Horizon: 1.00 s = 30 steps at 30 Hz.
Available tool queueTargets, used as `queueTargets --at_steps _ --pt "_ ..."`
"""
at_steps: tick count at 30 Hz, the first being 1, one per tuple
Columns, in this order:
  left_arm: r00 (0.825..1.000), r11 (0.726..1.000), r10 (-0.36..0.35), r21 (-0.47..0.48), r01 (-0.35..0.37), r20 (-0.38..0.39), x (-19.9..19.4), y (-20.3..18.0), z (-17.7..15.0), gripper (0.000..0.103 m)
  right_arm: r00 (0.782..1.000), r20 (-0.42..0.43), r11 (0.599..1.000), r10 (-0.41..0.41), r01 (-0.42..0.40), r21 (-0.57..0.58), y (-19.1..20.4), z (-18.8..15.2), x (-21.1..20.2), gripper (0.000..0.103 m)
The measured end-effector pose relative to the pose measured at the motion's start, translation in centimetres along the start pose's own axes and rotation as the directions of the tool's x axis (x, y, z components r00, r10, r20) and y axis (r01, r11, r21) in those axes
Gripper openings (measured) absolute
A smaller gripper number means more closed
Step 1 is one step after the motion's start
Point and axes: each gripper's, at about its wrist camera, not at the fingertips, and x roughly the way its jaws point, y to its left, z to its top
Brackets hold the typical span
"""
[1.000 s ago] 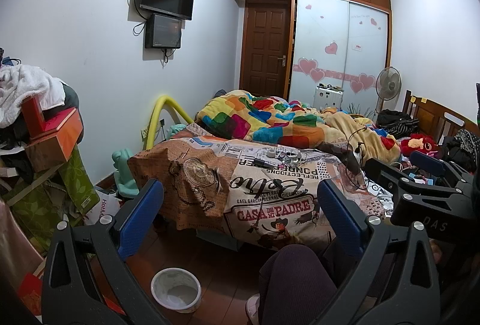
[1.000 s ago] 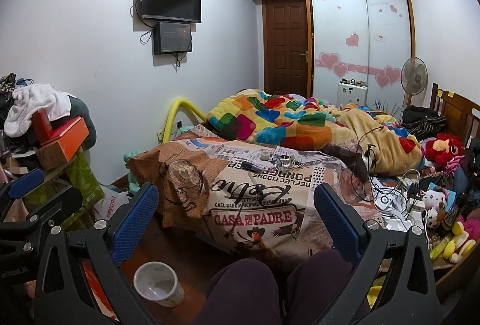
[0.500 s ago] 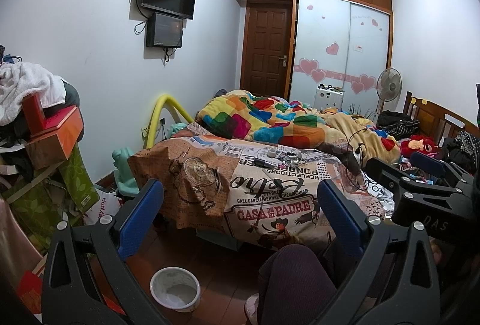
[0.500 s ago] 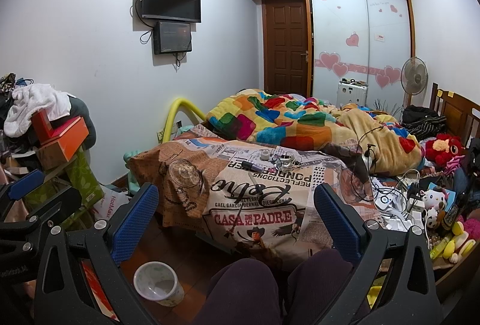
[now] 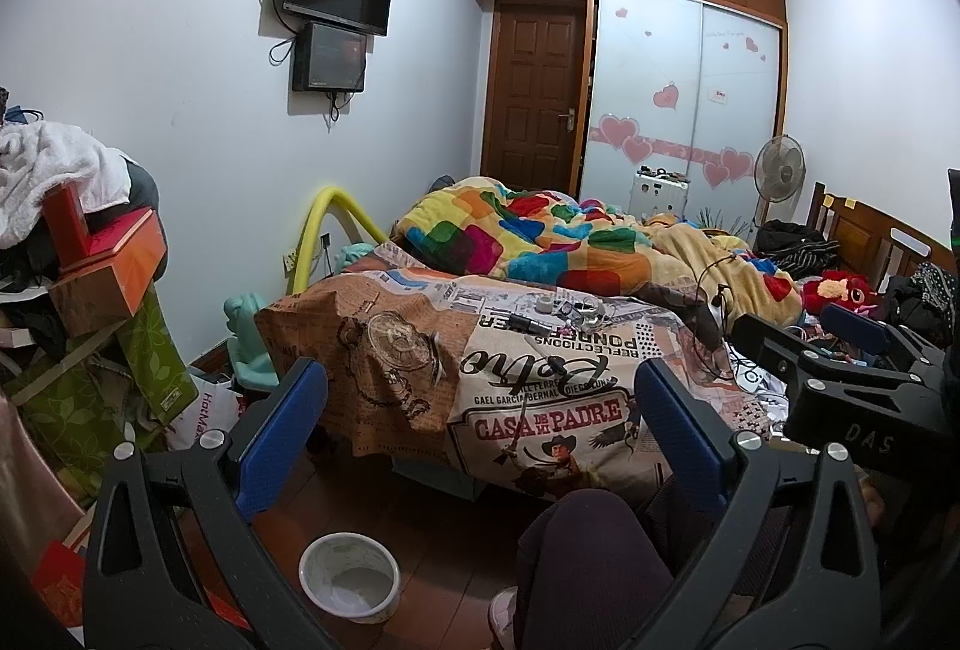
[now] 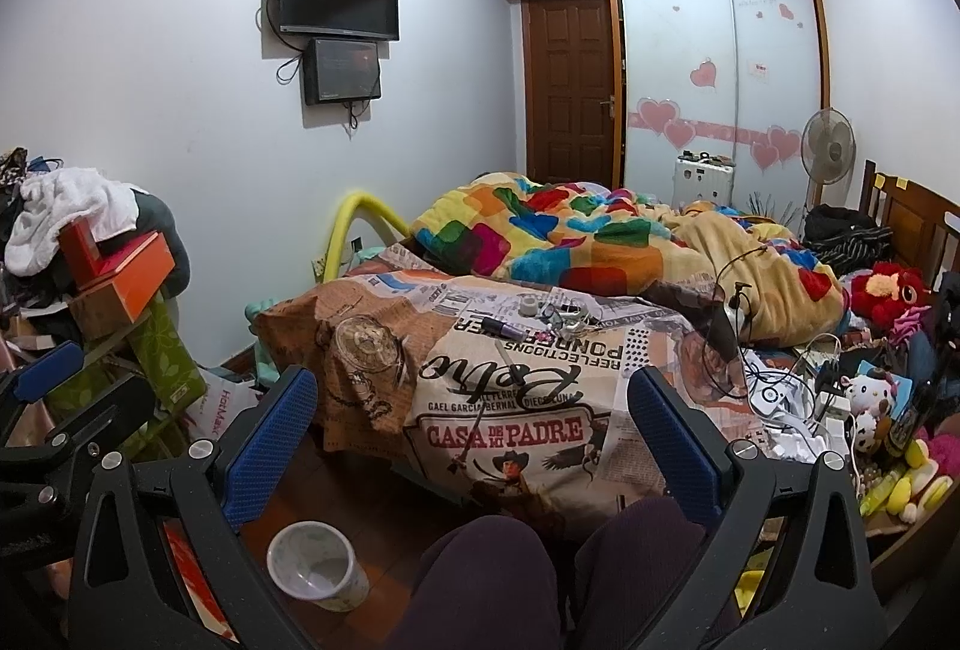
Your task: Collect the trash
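A small white bin (image 5: 350, 576) stands on the wooden floor in front of the bed; it also shows in the right wrist view (image 6: 317, 566). Small bits of clutter (image 5: 567, 310) lie on the printed bed cover, among them a purple tube (image 6: 503, 328) and a roll of tape (image 6: 528, 306). My left gripper (image 5: 480, 437) is open and empty, held above the floor facing the bed. My right gripper (image 6: 471, 443) is open and empty beside it; it shows at the right edge of the left wrist view (image 5: 840, 344).
A printed cover (image 6: 510, 410) and a colourful quilt (image 6: 570, 230) lie on the bed. Boxes and clothes are piled at the left (image 5: 90, 254). Toys and cables crowd the right side (image 6: 840, 398). The person's knees (image 6: 510, 578) are below the grippers.
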Motion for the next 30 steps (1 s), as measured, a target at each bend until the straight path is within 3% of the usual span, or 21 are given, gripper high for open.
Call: queueTargets --at_steps 15,26,30 --pt "1.0 1.0 0.014 0.004 -0.014 -0.014 4.8 -1.1 1.0 0.103 0.999 -0.003 0.999 -0.047 0.048 0.016 -2.3 1.1 2.8 0.103" --pt "1.0 1.0 0.016 0.01 -0.016 -0.012 13.0 -3.9 4.9 0.103 0.99 -0.019 0.99 -0.137 0.138 0.034 -7.4 3.8 8.0 0.103" --pt "0.998 0.999 -0.041 -0.019 0.04 -0.05 16.9 -4.5 6.1 0.103 0.988 -0.027 0.988 -0.154 0.154 0.03 -9.2 4.7 9.9 0.103"
